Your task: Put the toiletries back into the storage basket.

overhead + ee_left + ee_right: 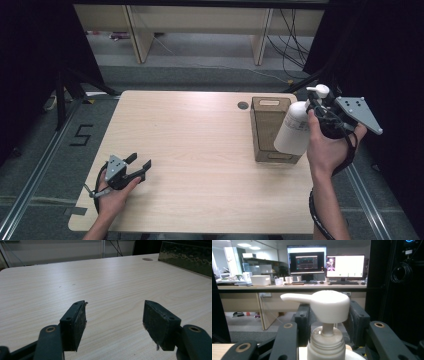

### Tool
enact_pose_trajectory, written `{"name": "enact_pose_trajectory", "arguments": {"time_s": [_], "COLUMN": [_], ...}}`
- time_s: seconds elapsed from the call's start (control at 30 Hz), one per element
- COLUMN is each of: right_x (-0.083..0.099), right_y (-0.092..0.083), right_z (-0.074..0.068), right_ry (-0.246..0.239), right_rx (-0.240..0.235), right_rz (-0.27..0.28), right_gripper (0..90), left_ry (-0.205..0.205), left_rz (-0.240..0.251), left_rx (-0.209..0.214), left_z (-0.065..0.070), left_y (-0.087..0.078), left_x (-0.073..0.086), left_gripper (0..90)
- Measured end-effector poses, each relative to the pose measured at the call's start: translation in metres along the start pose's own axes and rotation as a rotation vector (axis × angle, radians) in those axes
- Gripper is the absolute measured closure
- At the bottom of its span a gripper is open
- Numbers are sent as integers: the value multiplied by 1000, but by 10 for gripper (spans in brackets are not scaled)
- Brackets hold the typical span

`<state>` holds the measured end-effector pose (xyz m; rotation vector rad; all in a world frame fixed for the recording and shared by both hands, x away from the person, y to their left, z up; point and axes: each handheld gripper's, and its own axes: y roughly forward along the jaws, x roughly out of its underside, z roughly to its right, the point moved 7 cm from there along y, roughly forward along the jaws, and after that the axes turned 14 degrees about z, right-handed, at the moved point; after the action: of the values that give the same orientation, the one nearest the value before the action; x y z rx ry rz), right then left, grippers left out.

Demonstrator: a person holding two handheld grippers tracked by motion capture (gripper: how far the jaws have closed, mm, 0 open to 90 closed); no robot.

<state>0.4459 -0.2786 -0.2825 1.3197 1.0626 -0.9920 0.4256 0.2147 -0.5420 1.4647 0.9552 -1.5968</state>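
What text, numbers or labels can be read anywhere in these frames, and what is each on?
"5": black tape figure on the floor left of the table.
Monitors in the right gripper view: screen content too small to read.
White pump bottle: no readable label.

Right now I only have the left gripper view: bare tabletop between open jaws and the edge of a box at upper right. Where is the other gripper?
Observer: The right gripper is up off the table at the right, closed on the neck of a white pump bottle.
Operator: Is the bottle over the box?
Observer: In the high view it hangs tilted above the right side of the wooden box, its base near the box's front end.
Operator: Anything in the box?
Observer: None that I can see; the bottle covers part of the inside.
Operator: Which way does the pump spout point?
Observer: In the right gripper view the spout points left.
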Motion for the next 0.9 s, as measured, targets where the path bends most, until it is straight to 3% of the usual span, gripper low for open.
{"name": "enact_pose_trajectory", "arguments": {"time_s": [0.9], "right_x": [9], "right_y": [16], "right_z": [-11], "right_ry": [-8], "right_rx": [-12], "right_rz": [3], "right_gripper": [602], "left_ry": [-7], "left_rz": [10], "left_rx": [4], "left_z": [0], "left_y": [1], "left_x": [0], "left_gripper": [344]}}
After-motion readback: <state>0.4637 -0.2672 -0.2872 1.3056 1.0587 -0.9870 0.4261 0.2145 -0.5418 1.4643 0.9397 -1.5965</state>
